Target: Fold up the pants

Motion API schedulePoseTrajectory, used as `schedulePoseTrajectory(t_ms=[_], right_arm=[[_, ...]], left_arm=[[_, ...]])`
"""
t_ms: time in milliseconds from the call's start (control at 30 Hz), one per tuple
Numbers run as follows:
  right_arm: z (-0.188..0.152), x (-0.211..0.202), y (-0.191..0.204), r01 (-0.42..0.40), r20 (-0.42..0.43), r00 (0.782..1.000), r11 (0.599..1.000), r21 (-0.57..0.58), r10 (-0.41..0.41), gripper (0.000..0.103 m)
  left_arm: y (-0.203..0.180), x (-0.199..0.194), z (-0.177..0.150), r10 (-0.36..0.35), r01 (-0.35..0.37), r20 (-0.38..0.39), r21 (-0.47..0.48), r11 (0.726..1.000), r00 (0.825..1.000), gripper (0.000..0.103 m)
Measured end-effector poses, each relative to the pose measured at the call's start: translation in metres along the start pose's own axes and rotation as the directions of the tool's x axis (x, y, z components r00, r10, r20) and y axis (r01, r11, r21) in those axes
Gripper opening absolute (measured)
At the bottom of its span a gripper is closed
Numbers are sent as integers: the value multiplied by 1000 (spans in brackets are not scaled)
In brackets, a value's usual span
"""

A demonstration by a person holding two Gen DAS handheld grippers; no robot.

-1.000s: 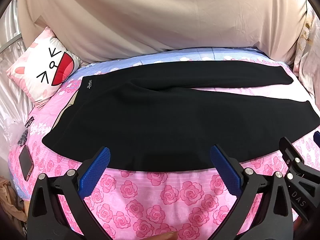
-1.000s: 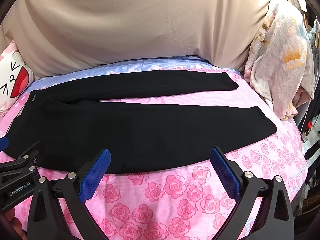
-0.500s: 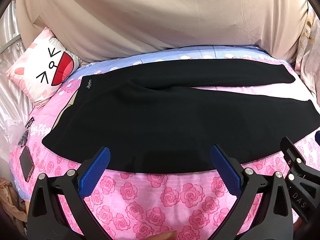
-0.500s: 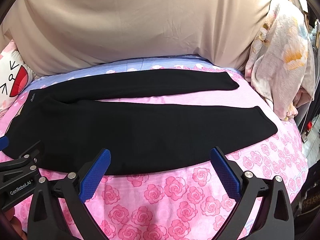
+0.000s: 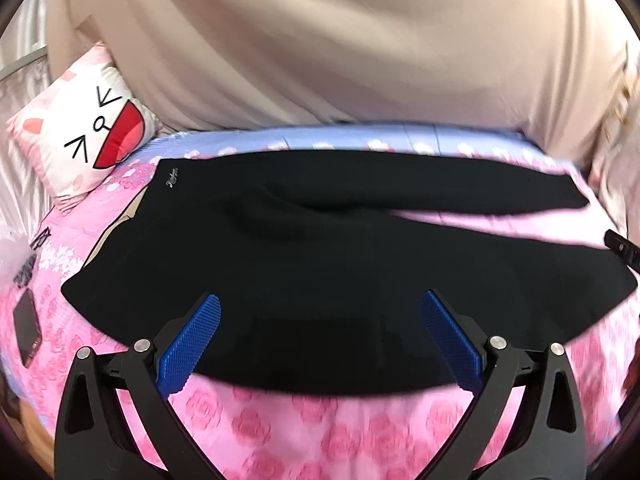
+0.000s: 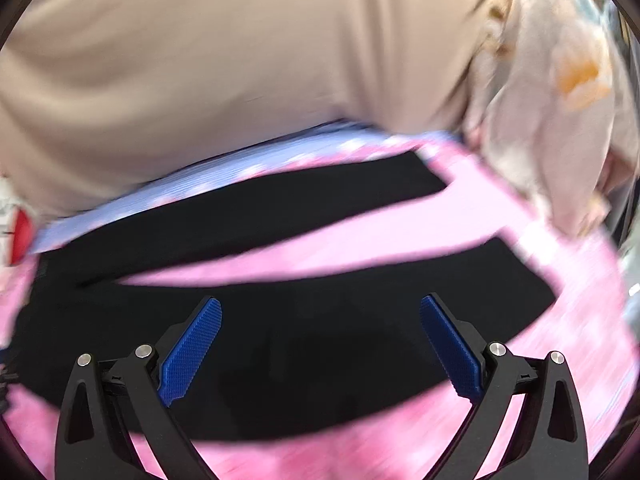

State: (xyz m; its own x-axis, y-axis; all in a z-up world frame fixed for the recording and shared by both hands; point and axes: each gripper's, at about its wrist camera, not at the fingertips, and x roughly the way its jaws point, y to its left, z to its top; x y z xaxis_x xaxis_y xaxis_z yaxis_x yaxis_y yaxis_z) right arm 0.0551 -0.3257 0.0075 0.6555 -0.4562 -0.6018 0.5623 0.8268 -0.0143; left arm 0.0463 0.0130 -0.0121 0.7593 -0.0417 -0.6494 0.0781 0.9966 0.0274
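Pants [image 5: 320,264] on rose-print bed [image 5: 320,432]

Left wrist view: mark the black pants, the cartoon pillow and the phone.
black pants [image 5: 304,264]: left wrist view, on the seat area.
cartoon pillow [image 5: 86,136]: left wrist view, on the drawn face.
phone [image 5: 27,327]: left wrist view, on its dark screen, at the left edge of the bed.

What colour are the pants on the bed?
Plain black pants, with a small pale logo at the waistband; clearest in the left wrist view.
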Motion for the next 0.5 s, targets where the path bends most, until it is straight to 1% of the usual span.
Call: schedulePoseTrajectory(t_ms=[33,100,133,200,233,267,333,400,433,500], right_arm=[[13,10,-12,14,-2,1000,1000,-10,-14,98],[44,42,-42,28,-9,1000,999,-28,-28,98],[59,69,-56,24,-31,999,999,-22,-24,98],[80,108,-74,30,-54,998,1000,2,-30,98],[87,123,-79,30,-61,998,1000,2,-30,98],[99,148,-87,48,-76,996,999,-3,-48,98],[115,182,-91,73,-107,991,997,-28,-75,98],[133,219,-97,82,-134,987,996,-33,-86,98],[139,233,-99,77,-148,986,997,-31,-81,98],[153,267,-106,51,-211,976,999,7,-49,98]], left_arm=[[1,4,3,-5,5,13,-24,1000,1000,98],[-1,13,8,-6,6,10,-39,999,1000,98],[-3,19,11,-2,2,-6,-33,999,1000,98],[-11,33,18,17,-17,-54,-2,1000,998,98],[-16,40,21,35,-33,-78,27,999,996,98],[-25,50,24,45,-36,-102,80,996,994,98],[-35,62,27,65,-50,-110,134,990,992,98],[-41,72,30,63,-45,-116,146,988,991,98],[-45,79,32,47,-28,-126,149,988,991,98],[-48,87,36,30,-9,-133,152,988,991,98]])
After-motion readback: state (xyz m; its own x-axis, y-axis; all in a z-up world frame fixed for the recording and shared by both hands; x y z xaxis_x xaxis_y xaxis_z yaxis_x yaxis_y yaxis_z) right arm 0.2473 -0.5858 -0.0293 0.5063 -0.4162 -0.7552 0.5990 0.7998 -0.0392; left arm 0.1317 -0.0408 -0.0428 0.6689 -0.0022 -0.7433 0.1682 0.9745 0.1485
